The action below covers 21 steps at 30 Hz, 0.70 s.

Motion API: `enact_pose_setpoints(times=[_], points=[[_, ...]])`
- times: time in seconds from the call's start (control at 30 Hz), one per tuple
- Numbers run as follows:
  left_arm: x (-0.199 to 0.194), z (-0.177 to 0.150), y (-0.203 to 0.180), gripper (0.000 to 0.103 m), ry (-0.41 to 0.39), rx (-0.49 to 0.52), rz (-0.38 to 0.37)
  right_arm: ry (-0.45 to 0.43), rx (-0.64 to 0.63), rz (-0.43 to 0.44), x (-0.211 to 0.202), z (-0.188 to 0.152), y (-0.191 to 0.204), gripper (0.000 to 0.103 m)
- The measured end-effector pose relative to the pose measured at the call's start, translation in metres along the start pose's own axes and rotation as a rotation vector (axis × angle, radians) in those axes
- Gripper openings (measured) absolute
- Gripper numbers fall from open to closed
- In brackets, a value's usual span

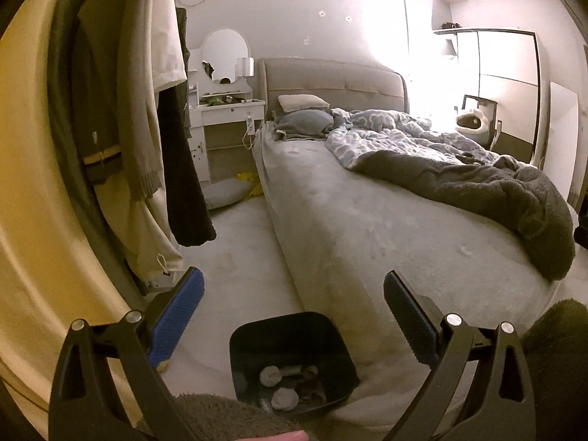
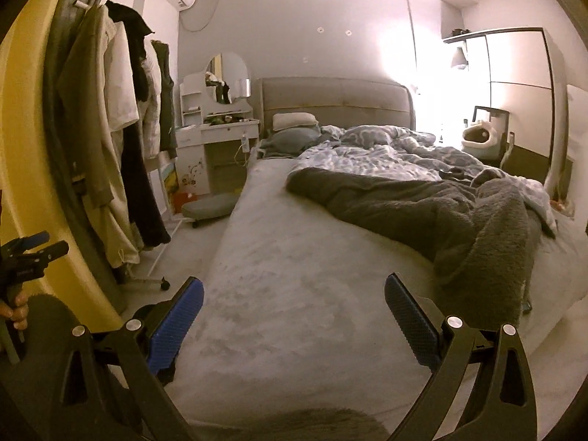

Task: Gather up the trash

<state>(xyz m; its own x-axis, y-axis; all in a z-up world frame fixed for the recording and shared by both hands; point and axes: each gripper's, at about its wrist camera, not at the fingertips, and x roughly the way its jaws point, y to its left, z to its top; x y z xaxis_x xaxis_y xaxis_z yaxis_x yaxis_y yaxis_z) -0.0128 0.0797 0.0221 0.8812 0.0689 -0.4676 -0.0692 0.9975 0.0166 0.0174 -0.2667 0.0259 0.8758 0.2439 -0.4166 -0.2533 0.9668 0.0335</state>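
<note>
Trash (image 1: 284, 386) is lying in the bottom of a black bin (image 1: 341, 352): a few pale crumpled wads and some darker scraps, all resting together on the bin's floor. The bin is standing on the pale floor (image 1: 235, 242) at the near corner of the bed (image 1: 349, 228), touching or just beside its side. In the left wrist view the left gripper (image 1: 294, 286) is hovering above the bin with its jaws spread wide and nothing between the blue pads (image 1: 176, 321). The right gripper (image 2: 294, 290) is hanging over the near end of the bed, its jaws also gaping wide and holding nothing. At the left edge of the right wrist view the left gripper is showing again, with the person's fingers (image 2: 16, 308) wrapping its handle.

On the bed, a dark grey blanket (image 1: 488, 198) is sprawling over the right side, with a blue and white patterned duvet (image 1: 386, 134) bunching up behind it. Two pillows (image 1: 303, 112) are stacking against the grey padded headboard (image 1: 330, 81) at the far end. Left of the headboard a white desk (image 1: 228, 110) with a round mirror (image 1: 224, 55) is standing against the wall. Clothes (image 1: 121, 92) are hanging along the left side, near the camera. A grey cushion (image 1: 224, 193) is lying on the floor below the desk. At the far right a wardrobe (image 1: 503, 81) is rising beyond the bed.
</note>
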Motion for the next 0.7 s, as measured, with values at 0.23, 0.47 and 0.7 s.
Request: enact_pose_setpoints(times=[0.23, 0.47, 0.7], points=[[0.0011, -0.0002, 0.0013, 0.1, 0.004, -0.003, -0.018, 0.011, 0.006, 0.037, 0.0017, 0.0006, 0.0012, 0.1], [0.0024, -0.0004, 0.0016, 0.1, 0.009, -0.003, -0.03, 0.014, 0.032, 0.05, 0.0024, -0.0007, -0.005, 0.1], [0.0037, -0.0005, 0.0017, 0.1, 0.018, -0.01, -0.04, 0.019, 0.031, 0.049, 0.0036, -0.0006, -0.0042, 0.1]])
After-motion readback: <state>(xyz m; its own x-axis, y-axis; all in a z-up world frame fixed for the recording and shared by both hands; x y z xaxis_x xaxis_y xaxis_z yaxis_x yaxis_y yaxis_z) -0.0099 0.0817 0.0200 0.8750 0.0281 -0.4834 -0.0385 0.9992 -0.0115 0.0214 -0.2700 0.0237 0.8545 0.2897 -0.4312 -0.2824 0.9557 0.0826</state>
